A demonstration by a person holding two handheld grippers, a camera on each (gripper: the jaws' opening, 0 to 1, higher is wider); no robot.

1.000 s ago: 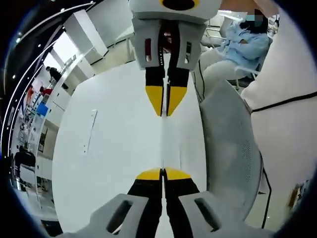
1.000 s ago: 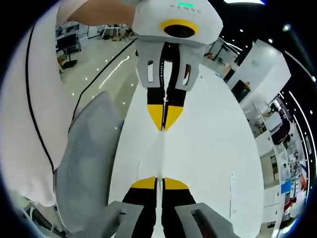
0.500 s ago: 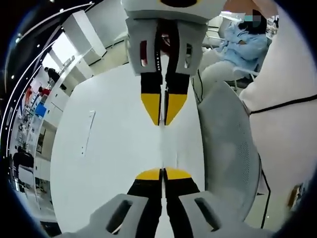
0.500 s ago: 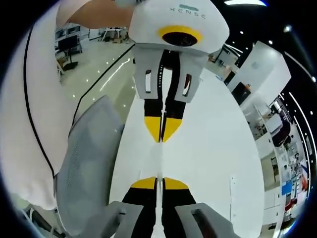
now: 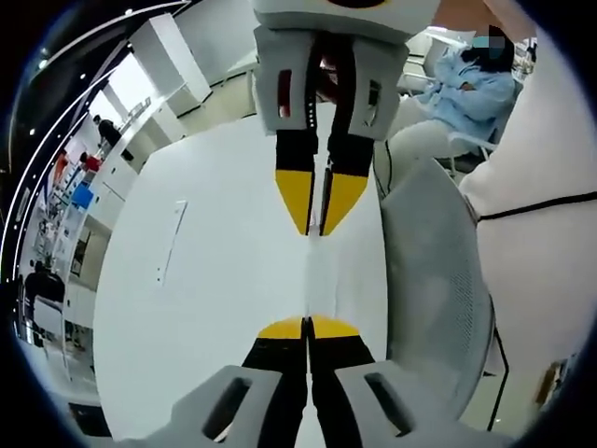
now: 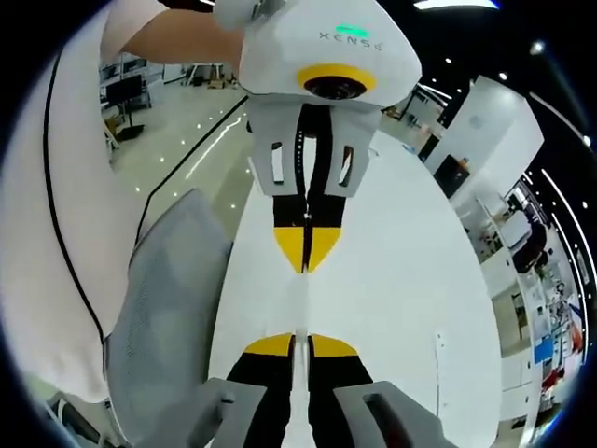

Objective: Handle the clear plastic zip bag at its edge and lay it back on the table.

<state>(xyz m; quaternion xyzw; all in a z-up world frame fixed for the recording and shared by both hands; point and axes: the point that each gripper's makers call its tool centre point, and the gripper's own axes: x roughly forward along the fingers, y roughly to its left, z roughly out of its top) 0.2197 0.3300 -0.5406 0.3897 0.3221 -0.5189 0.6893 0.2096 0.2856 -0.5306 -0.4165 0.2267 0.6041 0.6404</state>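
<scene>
The clear plastic zip bag (image 5: pixel 309 271) hangs stretched edge-on between the two claws, a thin pale line above the white worktop (image 5: pixel 215 280); whether anything is inside it cannot be told. In the left gripper view the left claw (image 5: pixel 307 328) rises from below with its yellow tips pressed together on the near end of the bag, and the right claw (image 5: pixel 318 229) faces it from above, tips likewise pinched on the far end. The right gripper view mirrors this: the right claw (image 6: pixel 300 343) is clamped on the bag (image 6: pixel 302 299) below, the left claw (image 6: pixel 305 269) clamped above, over the worktop (image 6: pixel 401 280). Beside the worktop sits a grey mesh chair (image 5: pixel 434 280), seen again in the right gripper view (image 6: pixel 163 308). Beyond the chair, the left gripper view catches a seated person in light blue (image 5: pixel 471 89); the right gripper view offers a glossy floor (image 6: pixel 177 140) and ceiling lights.
</scene>
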